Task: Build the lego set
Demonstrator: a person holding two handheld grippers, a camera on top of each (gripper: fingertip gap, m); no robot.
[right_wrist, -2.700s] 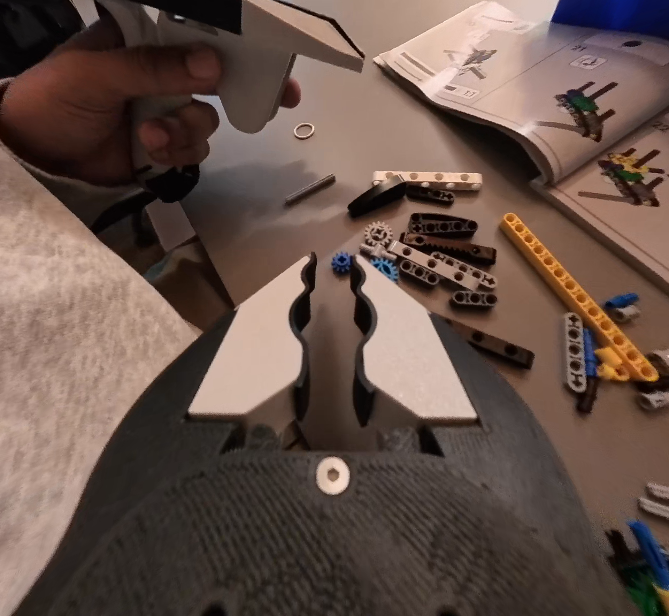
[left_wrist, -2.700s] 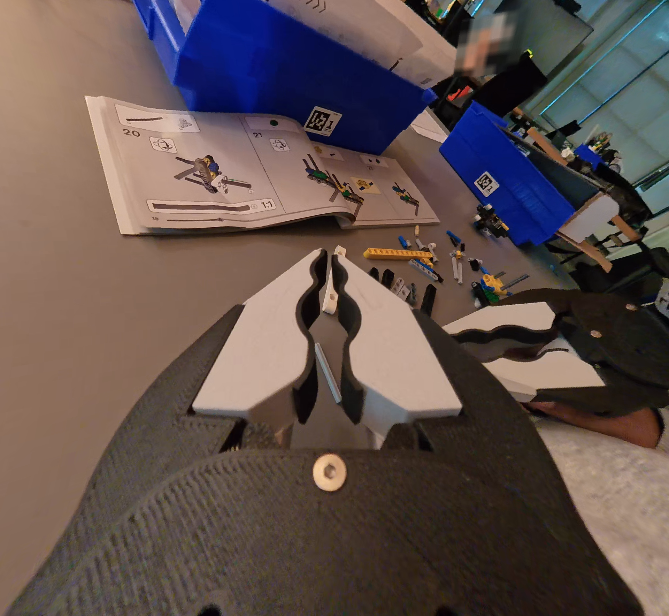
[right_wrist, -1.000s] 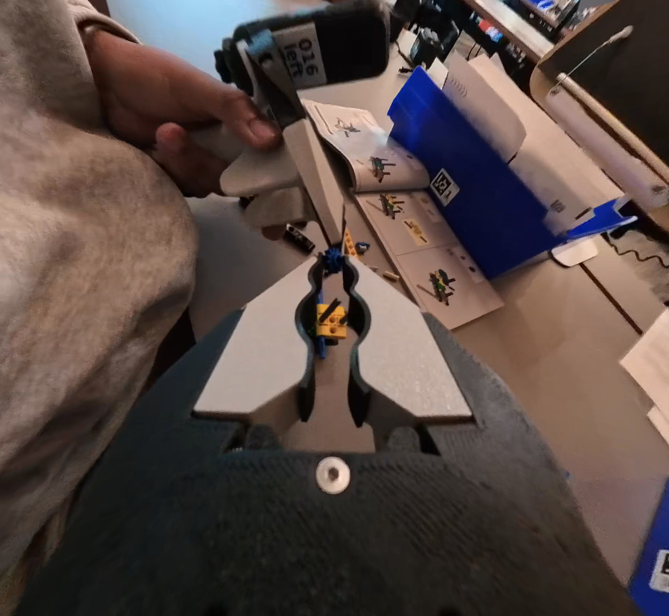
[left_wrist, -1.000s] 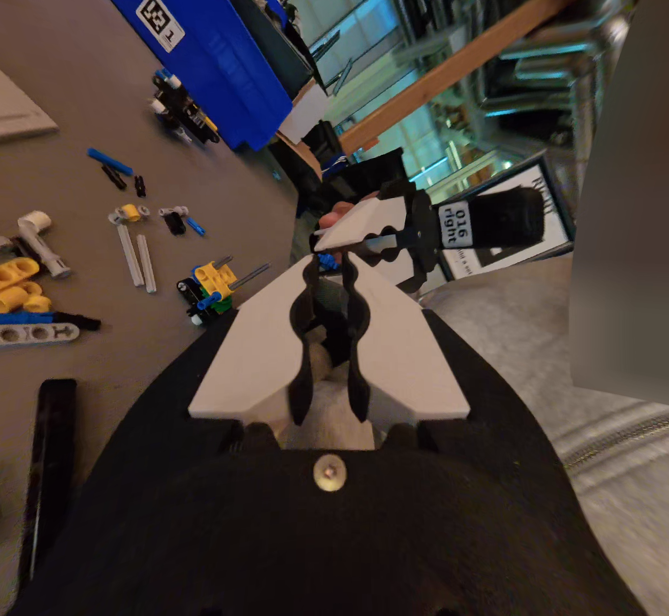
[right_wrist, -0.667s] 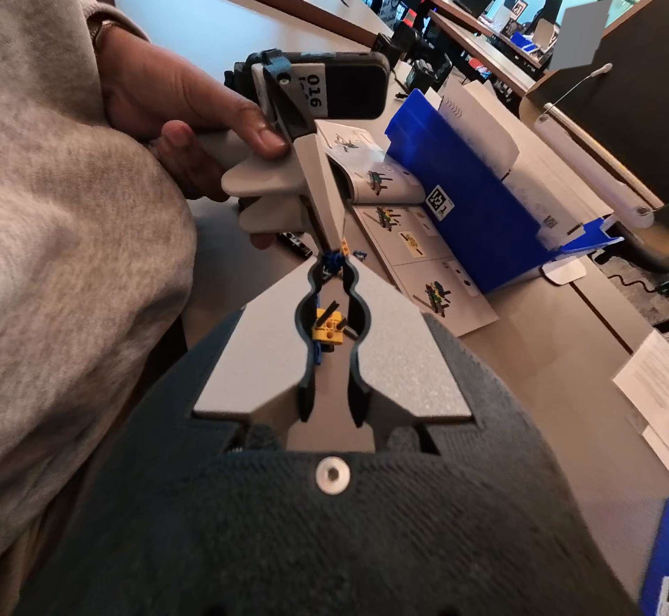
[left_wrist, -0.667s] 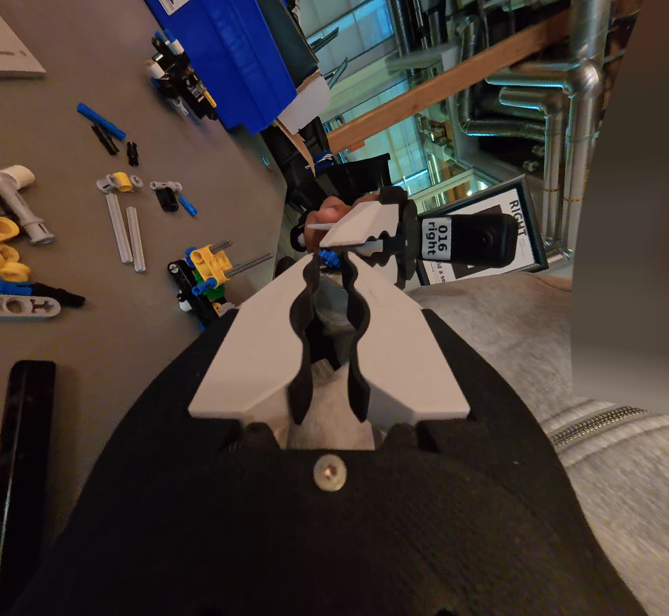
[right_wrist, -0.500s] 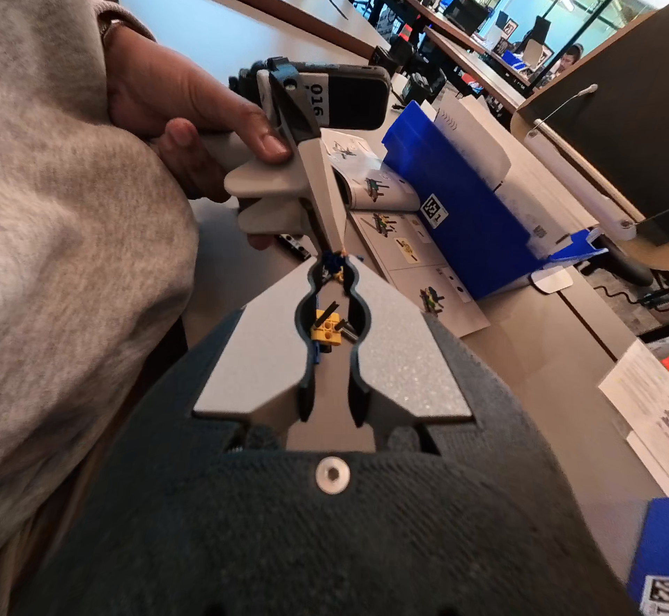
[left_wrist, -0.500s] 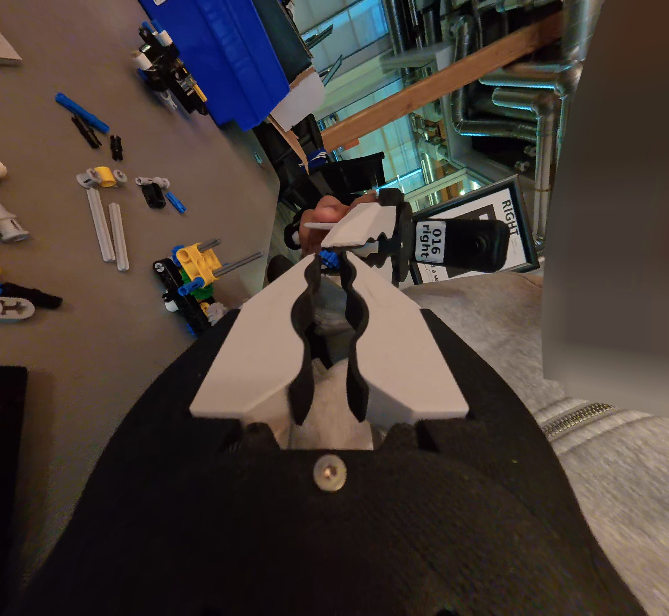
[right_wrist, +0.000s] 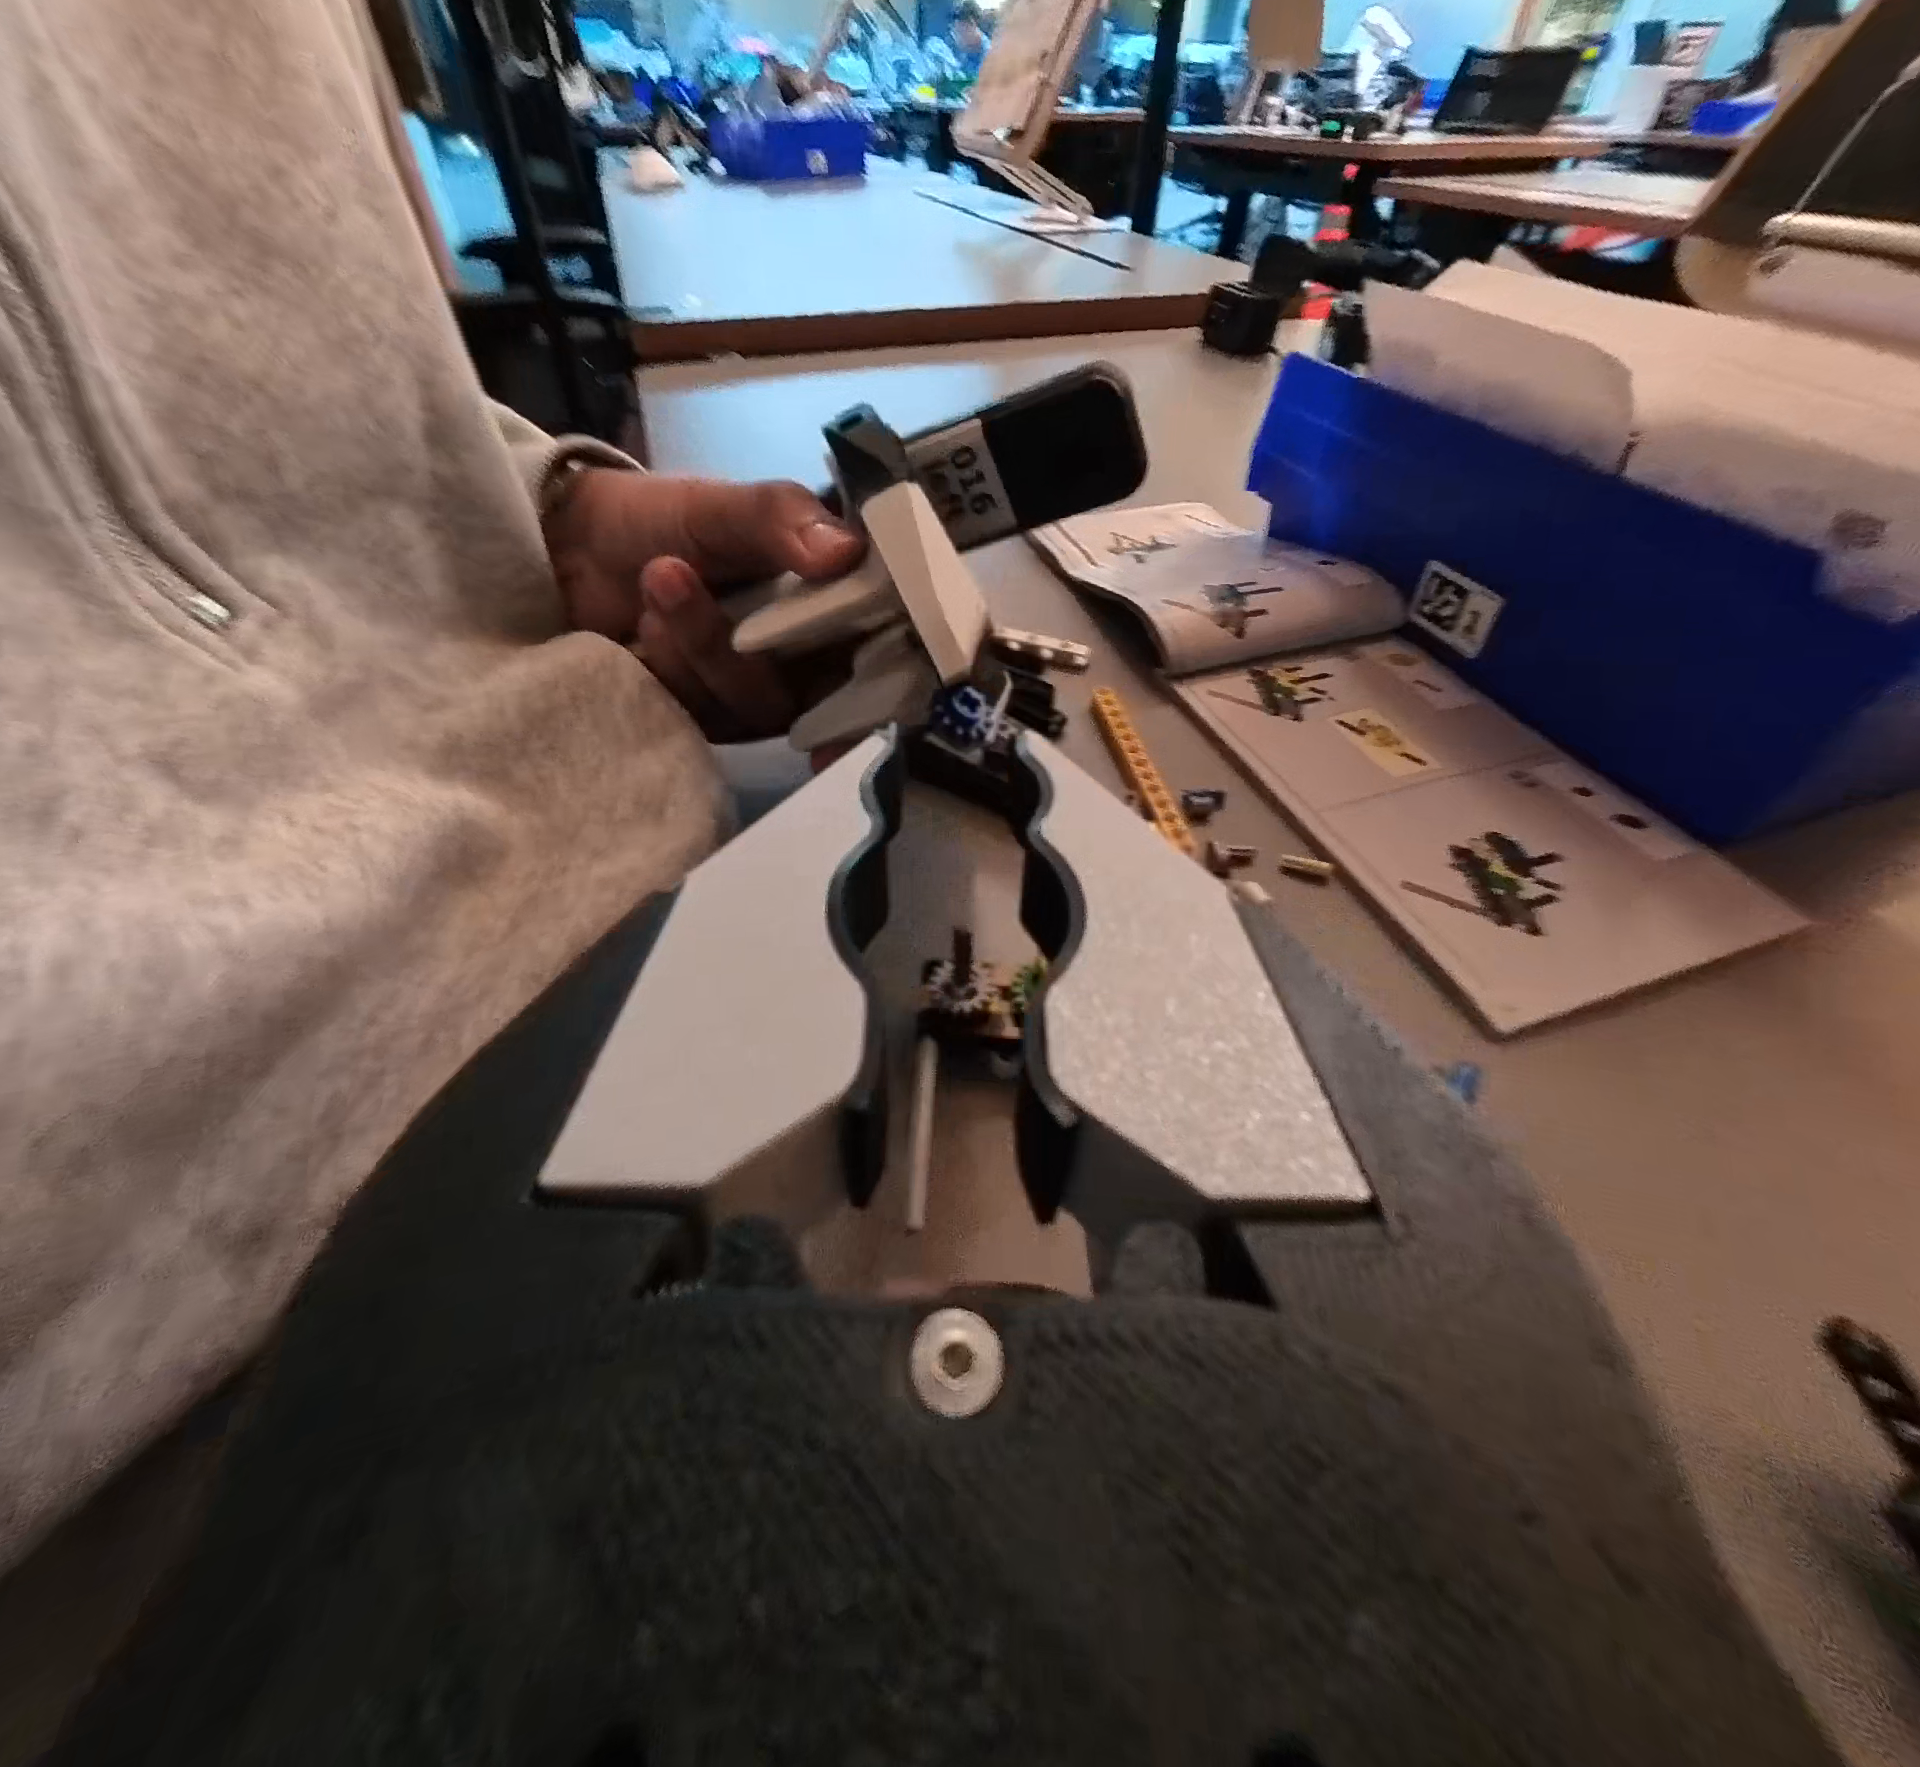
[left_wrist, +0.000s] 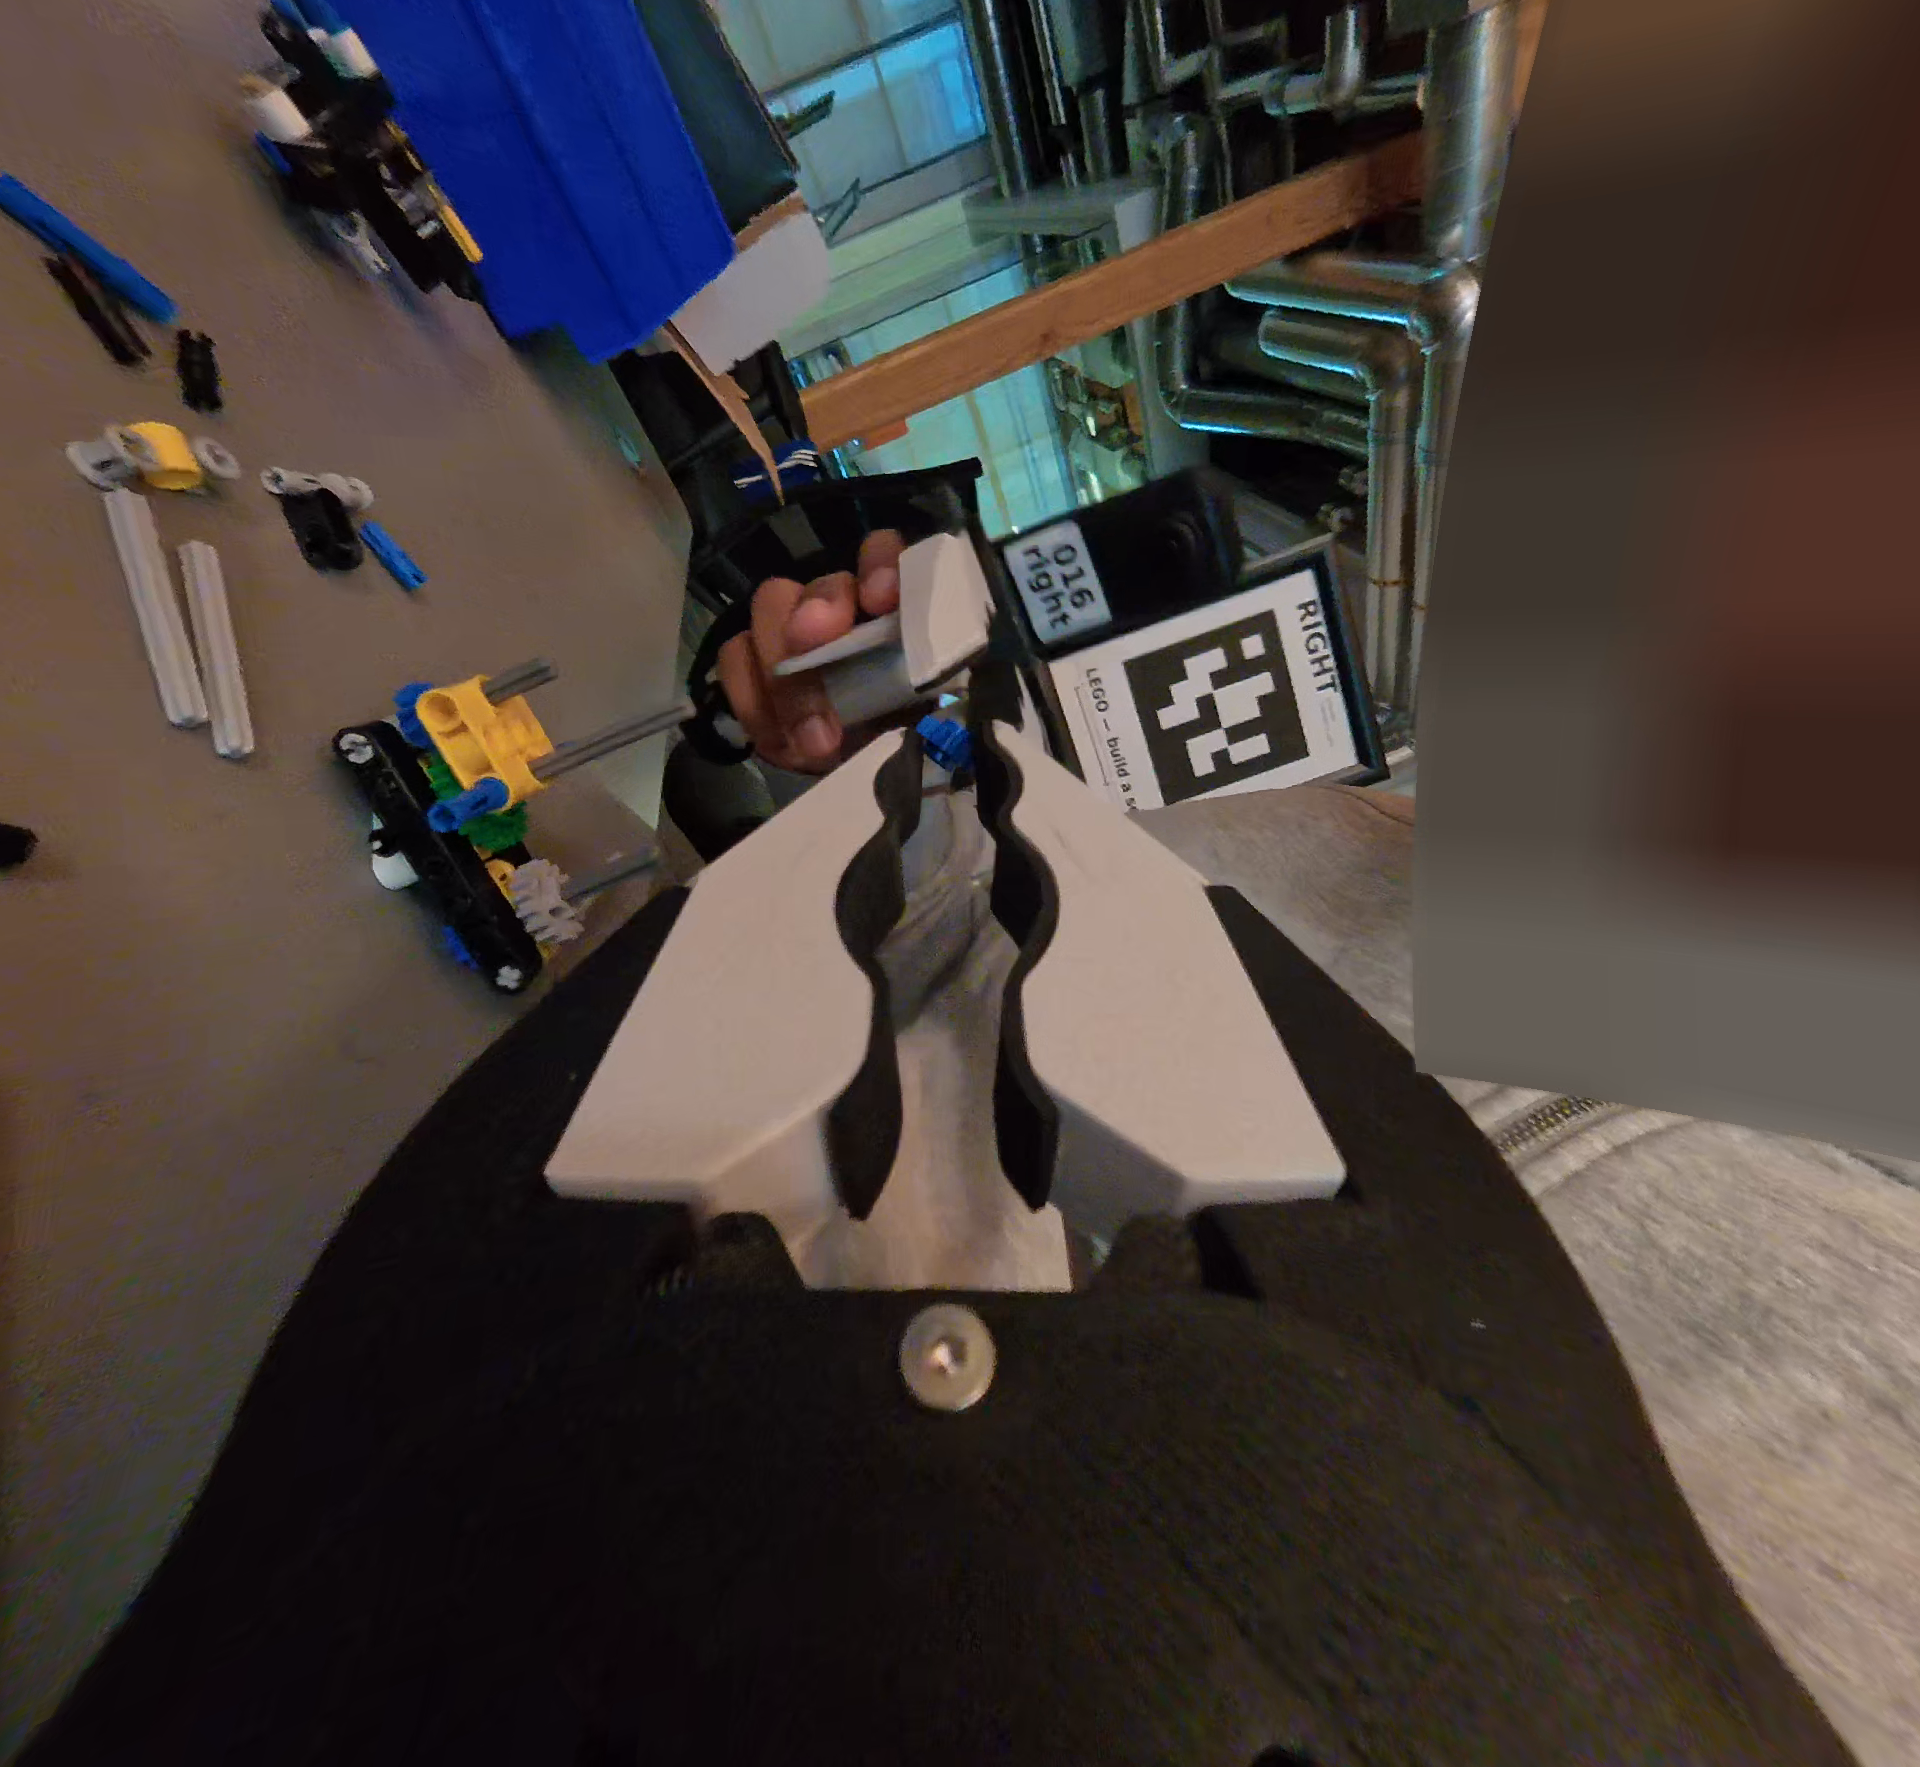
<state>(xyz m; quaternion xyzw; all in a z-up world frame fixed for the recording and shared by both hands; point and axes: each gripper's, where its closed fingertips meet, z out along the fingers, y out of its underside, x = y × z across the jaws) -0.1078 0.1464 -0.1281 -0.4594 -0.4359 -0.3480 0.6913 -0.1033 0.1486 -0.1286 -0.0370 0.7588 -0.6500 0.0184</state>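
The left gripper (left_wrist: 943, 749) and the right gripper (right_wrist: 954, 749) now meet tip to tip above the person's lap, nearer than half a second ago; between the tips sits a small blue gear (right_wrist: 961, 711), pinched, it seems, by the left gripper, though blur leaves that unsure; the right gripper stays clenched on a dark beam (right_wrist: 956, 761); the half-built model (left_wrist: 470, 813) lies on the table (left_wrist: 156, 1094), and the booklet (right_wrist: 1434, 782) is now closer to the right gripper.
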